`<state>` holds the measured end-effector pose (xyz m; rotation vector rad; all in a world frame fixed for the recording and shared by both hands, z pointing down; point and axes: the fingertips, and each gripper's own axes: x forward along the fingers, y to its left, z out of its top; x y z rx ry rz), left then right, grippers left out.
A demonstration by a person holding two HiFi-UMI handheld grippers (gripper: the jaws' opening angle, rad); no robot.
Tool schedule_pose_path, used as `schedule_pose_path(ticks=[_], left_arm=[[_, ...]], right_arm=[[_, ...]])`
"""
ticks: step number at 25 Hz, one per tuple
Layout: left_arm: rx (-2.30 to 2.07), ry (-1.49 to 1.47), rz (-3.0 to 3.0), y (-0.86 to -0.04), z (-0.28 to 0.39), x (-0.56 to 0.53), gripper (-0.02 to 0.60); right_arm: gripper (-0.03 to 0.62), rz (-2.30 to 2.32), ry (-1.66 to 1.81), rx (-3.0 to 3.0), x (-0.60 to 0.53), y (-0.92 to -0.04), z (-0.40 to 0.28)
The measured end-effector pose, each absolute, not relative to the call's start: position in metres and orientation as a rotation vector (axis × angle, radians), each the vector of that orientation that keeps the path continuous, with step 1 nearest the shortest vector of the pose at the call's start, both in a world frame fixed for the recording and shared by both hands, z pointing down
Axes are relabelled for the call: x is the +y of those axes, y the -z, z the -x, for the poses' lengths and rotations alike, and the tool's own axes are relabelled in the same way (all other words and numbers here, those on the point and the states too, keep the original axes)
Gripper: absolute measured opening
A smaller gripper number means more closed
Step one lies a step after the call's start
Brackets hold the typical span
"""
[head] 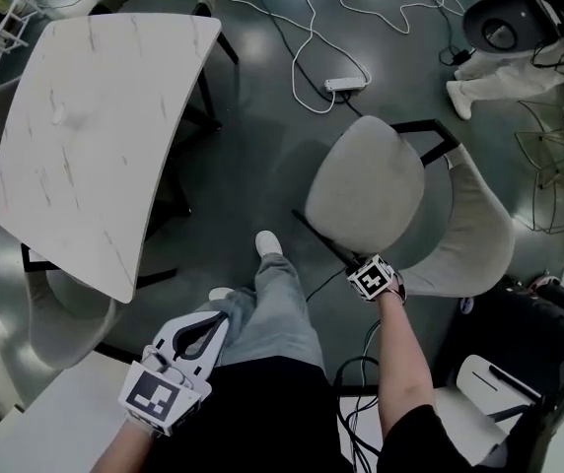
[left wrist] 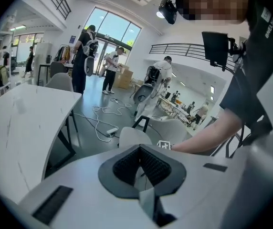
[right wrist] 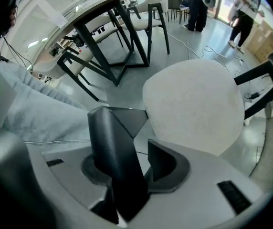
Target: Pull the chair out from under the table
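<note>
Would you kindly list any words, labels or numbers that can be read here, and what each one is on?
Nothing can be read for certain.
Sleeve print: white letters, cut off and too blurred to read.
Left cube: square marker pattern only, no letters.
Right cube: square marker pattern only, no letters.

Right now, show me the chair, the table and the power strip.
chair (head: 366,187): head view, middle of the seat.
table (head: 95,136): head view, bare top.
power strip (head: 344,85): head view, its middle.
</note>
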<state>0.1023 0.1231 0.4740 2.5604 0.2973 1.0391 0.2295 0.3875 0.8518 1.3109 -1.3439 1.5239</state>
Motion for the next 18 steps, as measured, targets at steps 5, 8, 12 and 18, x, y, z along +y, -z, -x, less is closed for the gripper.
schedule_pose_path(ticks=[5,8,12,18], left_arm=[[0.385,-1.078,-2.552,-0.477,-0.113,0.137,0.005],[0.416,-1.096,-2.546,-0.478,-0.118,0.141,0.005],[0.456,-1.113,-2.543,-0.477,-0.124,0.147,0.003],[0.544,-1.146,-2.546,-0.478,-0.129,0.163,0.005]], right_arm=[[0.156,-1.376,-1.567,-1.308,0.408,-0.851,-0.233],[0.161,-1.393,-1.585,-1.299,0.42,-0.851,-0.231],[0.168,-1.399,-1.611,-1.27,0.438,-0.848,-0.226],[0.177,-1.397,-1.622,-1.249,0.462,-0.848,-0.217]])
